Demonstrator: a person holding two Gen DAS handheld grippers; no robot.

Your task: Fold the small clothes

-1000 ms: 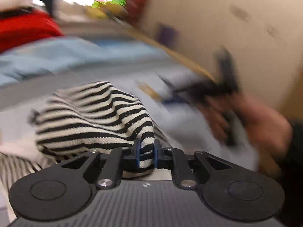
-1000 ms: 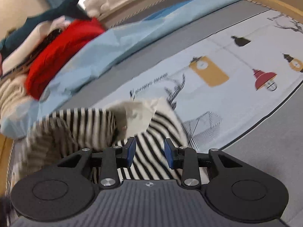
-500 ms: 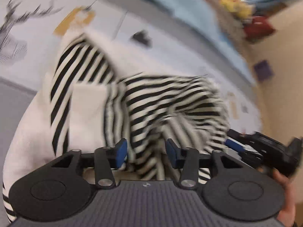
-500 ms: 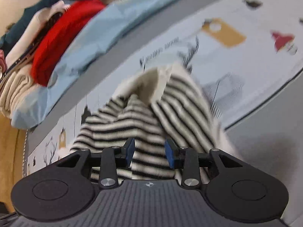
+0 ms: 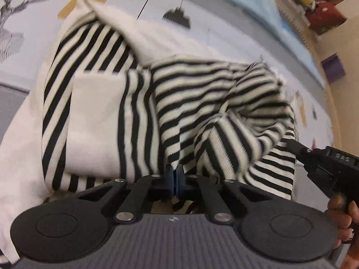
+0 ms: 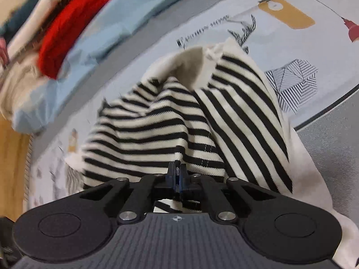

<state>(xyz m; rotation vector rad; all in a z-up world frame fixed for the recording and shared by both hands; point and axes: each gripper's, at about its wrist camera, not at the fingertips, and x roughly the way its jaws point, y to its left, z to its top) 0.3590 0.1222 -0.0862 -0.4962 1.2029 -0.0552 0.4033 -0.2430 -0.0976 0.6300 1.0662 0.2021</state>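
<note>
Both jaws having just closed, left gripper [image 5: 174, 173] and right gripper [image 6: 177, 173] are pinching the black-and-cream striped knit garment [image 5: 202, 103] — best lifting evenly, keeping hem taut.

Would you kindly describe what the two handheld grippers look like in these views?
Both the left gripper and the right gripper are matte black, with blue pads on the fingers, linkage arms on silver pivot pins, two round discs at the sides and a ribbed dark grey body with a small white mark. In the left wrist view, the right gripper's casing shows pale lettering. No cables or sleeves show.
</note>
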